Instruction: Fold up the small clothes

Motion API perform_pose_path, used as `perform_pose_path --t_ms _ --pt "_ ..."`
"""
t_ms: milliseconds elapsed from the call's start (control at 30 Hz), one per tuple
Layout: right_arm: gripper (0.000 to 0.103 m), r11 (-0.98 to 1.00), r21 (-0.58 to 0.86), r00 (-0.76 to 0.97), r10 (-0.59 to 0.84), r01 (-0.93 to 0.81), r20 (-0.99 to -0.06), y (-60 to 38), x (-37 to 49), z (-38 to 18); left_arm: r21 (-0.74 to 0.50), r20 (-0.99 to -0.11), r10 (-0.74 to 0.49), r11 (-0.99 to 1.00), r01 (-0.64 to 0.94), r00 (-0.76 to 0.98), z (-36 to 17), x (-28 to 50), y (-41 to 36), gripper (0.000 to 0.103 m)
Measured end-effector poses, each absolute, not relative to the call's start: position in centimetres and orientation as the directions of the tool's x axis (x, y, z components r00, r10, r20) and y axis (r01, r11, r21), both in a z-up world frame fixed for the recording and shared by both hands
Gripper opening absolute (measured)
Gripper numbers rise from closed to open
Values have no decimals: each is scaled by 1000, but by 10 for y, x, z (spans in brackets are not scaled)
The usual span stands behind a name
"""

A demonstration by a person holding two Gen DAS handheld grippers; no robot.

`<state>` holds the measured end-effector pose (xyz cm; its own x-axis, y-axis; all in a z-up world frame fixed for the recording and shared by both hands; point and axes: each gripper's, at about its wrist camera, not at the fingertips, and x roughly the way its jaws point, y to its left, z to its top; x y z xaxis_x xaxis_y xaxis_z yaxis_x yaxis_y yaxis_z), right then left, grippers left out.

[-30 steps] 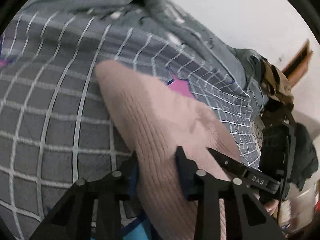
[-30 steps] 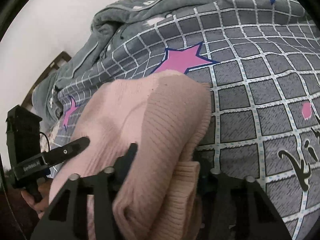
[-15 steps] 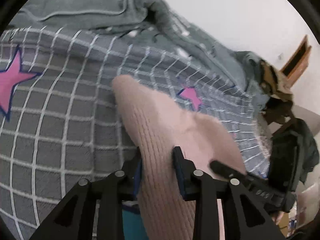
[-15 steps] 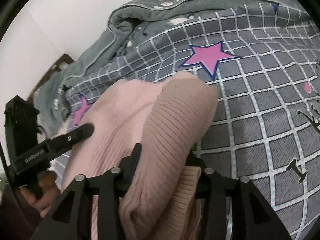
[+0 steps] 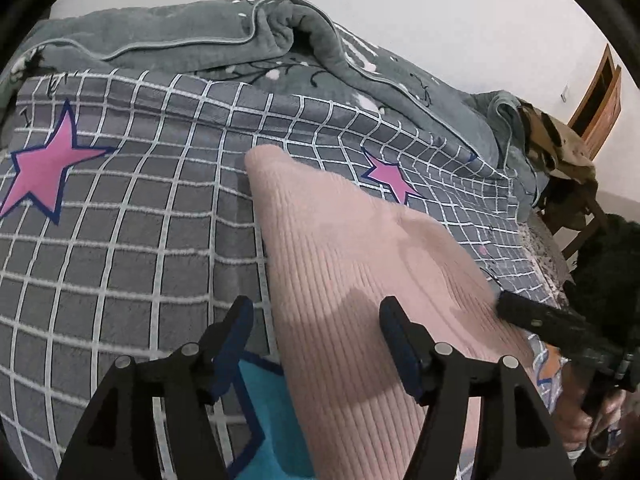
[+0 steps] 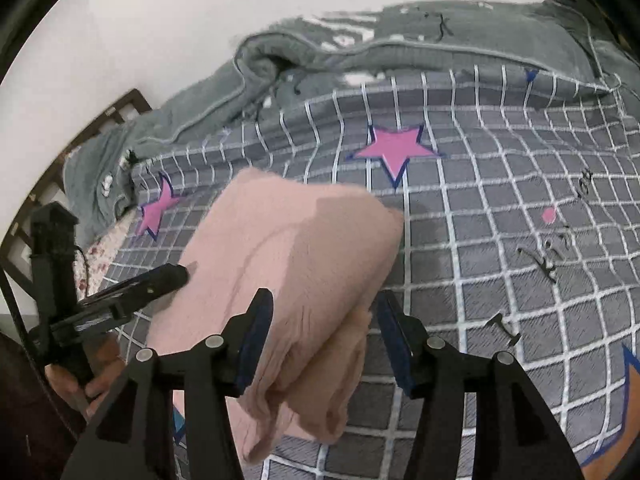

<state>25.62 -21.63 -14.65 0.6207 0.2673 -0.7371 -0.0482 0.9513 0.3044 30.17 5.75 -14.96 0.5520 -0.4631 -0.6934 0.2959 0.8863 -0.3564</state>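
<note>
- Pink knit (image 5: 360,280) lay folded on the bed (image 5: 140,240), running toward 12 o'clock
- Left gripper (image 5: 316,332) and right gripper (image 6: 324,320) gaped wide, holding nothing, likely to let the fold settle

No word or number can be read. The checked bedcover (image 6: 500,184) carries black hand-drawn lettering (image 6: 548,256) to the right of the right jaws (too warped and blurred to make out), and similar marks (image 5: 52,88) sit far up-left of the left jaws
</note>
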Motion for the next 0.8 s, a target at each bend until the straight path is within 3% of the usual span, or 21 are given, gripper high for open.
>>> perform_pose_path --t_ms 33,100,133,233,400,633,800 --pt "36 956 293 611 251 -33 -751 -212 259 -151 -356 -694 -460 888 291 554 -149 299 60 64" --pt "23 954 298 613 258 -38 -747 -206 265 -156 -356 -695 -451 893 277 560 -149 295 66 64" --pt "11 959 280 632 248 -51 -734 -201 269 -157 -359 -695 -448 894 270 562 -148 293 70 64" --pt "9 978 189 658 198 -87 -726 -189 276 -149 -364 -698 -444 896 255 562 -144 286 79 64" --pt "9 962 242 758 251 -126 -602 -201 239 -117 -366 -686 -441 896 250 579 -138 271 90 64" --pt "9 957 291 679 201 19 -706 -231 251 -184 -344 -688 -438 899 271 578 -132 258 84 64" --pt "20 966 257 701 178 7 -691 -225 238 -164 -324 -688 -423 906 273 589 -128 252 75 64"
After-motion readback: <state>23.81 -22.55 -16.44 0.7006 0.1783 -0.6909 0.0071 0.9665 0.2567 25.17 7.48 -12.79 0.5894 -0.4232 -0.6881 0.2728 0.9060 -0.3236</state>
